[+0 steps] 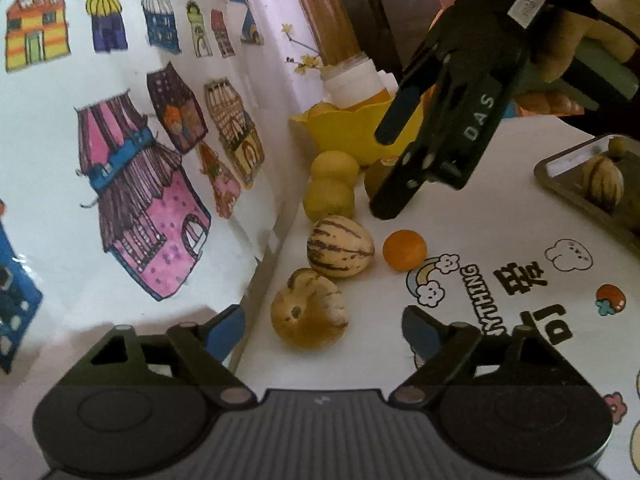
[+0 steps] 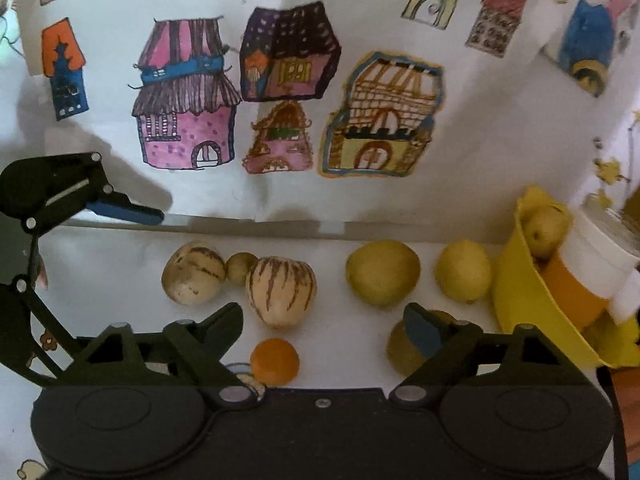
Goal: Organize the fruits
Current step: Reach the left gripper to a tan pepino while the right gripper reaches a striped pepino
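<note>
Risking a knock that rolls the small round orange fruit point(image 2: 275, 361) at six o'clock off line, with both the left gripper point(image 1: 324, 330) and right gripper point(image 2: 322, 326) gaping wide, empty.

I see two striped melons point(image 2: 280, 296), two yellow lemons point(image 2: 382, 272), a small orange point(image 2: 275, 361) loose along the wall; another fruit sits in the yellow bowl point(image 2: 520, 304).

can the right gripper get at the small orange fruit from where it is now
Probably yes: the right gripper is open and empty, and the orange fruit lies just below its gap on the table, with nothing over it.
</note>
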`<act>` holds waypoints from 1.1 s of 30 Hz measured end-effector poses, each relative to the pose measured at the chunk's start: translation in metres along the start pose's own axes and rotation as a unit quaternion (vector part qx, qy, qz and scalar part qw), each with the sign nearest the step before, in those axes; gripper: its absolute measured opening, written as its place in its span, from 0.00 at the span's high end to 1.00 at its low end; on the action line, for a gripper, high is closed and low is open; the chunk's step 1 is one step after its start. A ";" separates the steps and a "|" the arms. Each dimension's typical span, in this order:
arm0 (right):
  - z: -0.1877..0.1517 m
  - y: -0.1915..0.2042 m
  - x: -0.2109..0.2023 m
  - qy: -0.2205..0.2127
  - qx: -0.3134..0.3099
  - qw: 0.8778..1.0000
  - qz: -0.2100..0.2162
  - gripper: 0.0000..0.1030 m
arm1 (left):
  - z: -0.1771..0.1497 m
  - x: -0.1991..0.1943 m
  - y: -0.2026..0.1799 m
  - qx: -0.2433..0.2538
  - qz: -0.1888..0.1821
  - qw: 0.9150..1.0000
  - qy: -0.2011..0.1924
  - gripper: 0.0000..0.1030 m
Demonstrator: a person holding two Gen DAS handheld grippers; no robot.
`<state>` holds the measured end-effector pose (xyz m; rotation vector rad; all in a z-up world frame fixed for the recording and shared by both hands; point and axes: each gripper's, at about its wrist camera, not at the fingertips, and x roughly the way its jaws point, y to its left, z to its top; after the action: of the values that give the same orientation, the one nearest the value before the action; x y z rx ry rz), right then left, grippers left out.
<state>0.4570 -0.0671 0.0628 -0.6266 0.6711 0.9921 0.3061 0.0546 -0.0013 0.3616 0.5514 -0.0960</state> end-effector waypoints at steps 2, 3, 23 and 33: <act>0.001 -0.002 0.008 0.003 -0.001 1.000 0.011 0.19 | 0.000 0.005 0.003 -0.004 -0.006 1.000 0.003 0.21; 0.002 -0.004 0.012 0.006 0.001 1.000 0.017 0.21 | 0.000 0.008 0.004 -0.005 -0.007 1.000 0.004 0.23; 0.003 0.001 0.057 0.038 0.017 0.998 0.054 0.32 | 0.005 0.029 0.016 -0.029 -0.014 0.999 0.021 0.49; 0.014 0.008 0.079 0.045 0.013 0.997 0.061 0.45 | 0.002 0.021 0.016 -0.039 -0.013 0.999 0.023 0.50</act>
<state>0.4839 -0.0108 0.0111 -0.6155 0.8081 1.0707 0.3280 0.0690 -0.0066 0.2819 0.6028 -0.0909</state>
